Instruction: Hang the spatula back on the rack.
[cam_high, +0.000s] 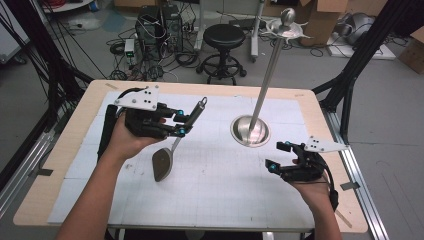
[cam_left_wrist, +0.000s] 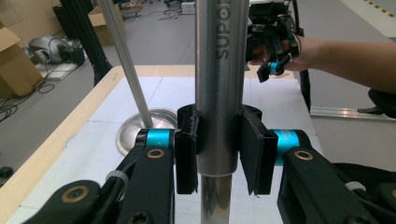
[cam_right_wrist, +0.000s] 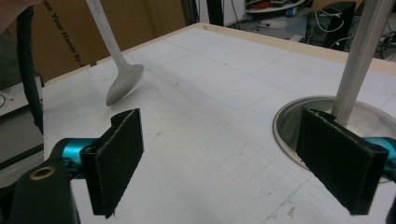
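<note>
Nearest you, your right gripper (cam_high: 278, 156) hovers low over the white mat on the desk (cam_high: 65, 150), its fingers (cam_right_wrist: 116, 158) spread wide with nothing between them. Just beyond the farther finger in the high view, close but not touching, sits the round steel base (cam_high: 250, 131) of the stand, and its slim pole (cam_high: 267, 70) rises from that dish and leans away toward the far edge, ending in a knob with short hooks.

Across the mat, your left gripper (cam_high: 181, 123) is held higher and pointed toward the stand. Its fingers (cam_left_wrist: 254, 144) are clamped on the handle of the metal ladle (cam_high: 172, 147), one pad pressed to each side of the shaft. From the grip the handle runs up and past the fingers to a small spring-like end, and down below them to the bowl (cam_high: 162, 163), which hangs close over the mat; whether it touches the surface you cannot tell. The left gripper view shows lettering stamped on the handle just above the pads.

The ladle is well apart from your right fingers, and the stand's base lies between the two grippers, nearer the right one.

Past the desk's far edge stand a black stool (cam_high: 223, 37) and a tangle of cables and equipment on the floor.
</note>
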